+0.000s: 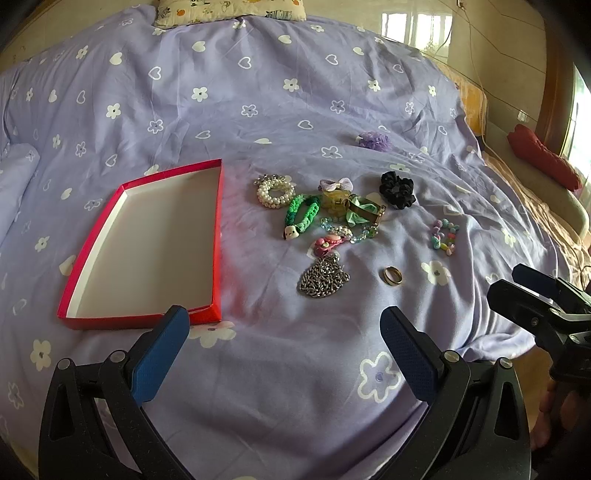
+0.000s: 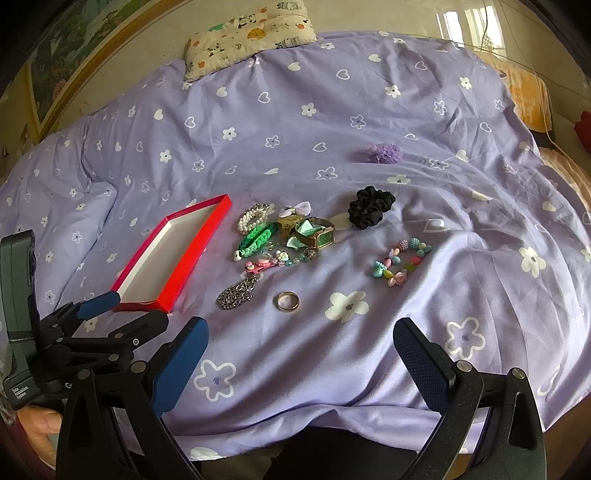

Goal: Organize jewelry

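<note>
Several pieces in the central cluster are tangled and hard to separate: a clear blue-green beaded strand (image 1: 349, 230) is partly buried under a pink charm clip (image 1: 327, 244), and a yellow claw clip (image 1: 334, 201) is half covered by a gold watch with a green face (image 2: 320, 237). A purple hair tie (image 1: 375, 141) at the far side nearly blends into the lilac flowered duvet (image 1: 258, 369). A patterned pillow (image 2: 247, 35) is cut off at the far edge, and a red cushion (image 1: 543, 157) is only partly seen at the right.

A shallow red box (image 1: 218, 236) with a white inside lies on the duvet at the left — nothing is held in it. All jewelry is laid on the duvet to its right: a pearl bracelet (image 1: 275, 192), a green braided band with a puppy head (image 1: 297, 216), a lilac bow (image 1: 336, 182), a black scrunchie (image 1: 397, 190), a pastel bead bracelet (image 2: 400, 264), a heap of silver chain (image 1: 323, 278) and a gold ring (image 1: 392, 275) nearest.

The left gripper (image 1: 284, 354) is held spread wide above the near duvet, nothing between its blue pads (image 1: 159, 363). The right gripper (image 2: 299, 363) is likewise spread and empty — near the ring, not touching it.
</note>
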`<act>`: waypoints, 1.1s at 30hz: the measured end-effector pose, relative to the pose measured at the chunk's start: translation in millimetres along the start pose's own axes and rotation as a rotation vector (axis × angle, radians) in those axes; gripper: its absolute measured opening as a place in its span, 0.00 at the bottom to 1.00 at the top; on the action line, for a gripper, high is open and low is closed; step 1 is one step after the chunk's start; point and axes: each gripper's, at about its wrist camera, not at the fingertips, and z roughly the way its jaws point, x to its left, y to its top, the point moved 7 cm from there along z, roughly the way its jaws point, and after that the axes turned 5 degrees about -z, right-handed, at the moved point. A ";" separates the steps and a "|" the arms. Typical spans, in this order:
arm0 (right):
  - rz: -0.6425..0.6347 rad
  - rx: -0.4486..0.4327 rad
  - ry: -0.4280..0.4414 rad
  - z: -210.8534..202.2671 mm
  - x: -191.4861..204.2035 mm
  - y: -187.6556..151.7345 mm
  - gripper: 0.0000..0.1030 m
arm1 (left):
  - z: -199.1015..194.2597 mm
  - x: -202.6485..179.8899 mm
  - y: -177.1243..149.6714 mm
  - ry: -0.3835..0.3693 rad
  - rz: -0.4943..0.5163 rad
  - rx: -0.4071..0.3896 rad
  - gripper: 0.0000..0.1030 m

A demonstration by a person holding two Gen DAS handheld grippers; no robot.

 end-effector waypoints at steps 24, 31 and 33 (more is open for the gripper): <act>0.023 0.019 0.009 5.4 -9.5 -1.4 0.89 | 16.5 -1.3 -3.7 -0.005 -0.007 0.030 1.00; 0.049 0.029 0.030 18.7 -22.1 7.6 0.78 | 35.1 0.8 6.9 -0.050 -0.027 0.072 0.94; 0.053 0.029 0.027 23.6 -27.2 12.3 0.72 | 40.8 -1.2 10.1 -0.051 -0.015 0.082 0.91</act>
